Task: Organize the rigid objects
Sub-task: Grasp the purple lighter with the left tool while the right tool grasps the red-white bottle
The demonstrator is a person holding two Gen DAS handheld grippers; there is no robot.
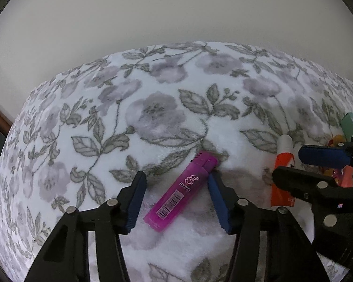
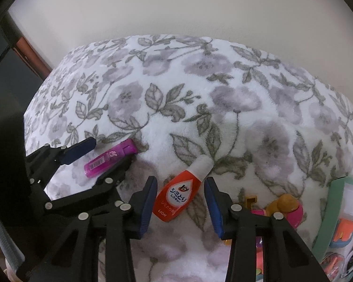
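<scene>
Two grippers straddle things on the floral fleece blanket (image 1: 153,108). Between the half-open left gripper (image 1: 176,183)'s pads lies a translucent purple plastic lighter (image 1: 181,190), touching the right pad only. The right gripper (image 2: 180,192), likewise half-open, brackets an orange white-capped squeeze bottle (image 2: 178,195) without gripping it.

- blanket (image 1: 153,89) — white, with grey-lilac flowers and grey-green leaves
- lighter (image 1: 183,190) — translucent magenta, pale print
- bottle (image 2: 181,193) — orange-red, white cap
- gripper pads (image 1: 136,202) — dark blue on black
- box (image 2: 327,213), far right — mint green

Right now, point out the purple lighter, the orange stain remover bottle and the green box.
purple lighter (image 1: 176,195): left wrist view, middle of its body.
orange stain remover bottle (image 2: 176,197): right wrist view, on its label.
green box (image 2: 334,211): right wrist view, its left wall.
</scene>
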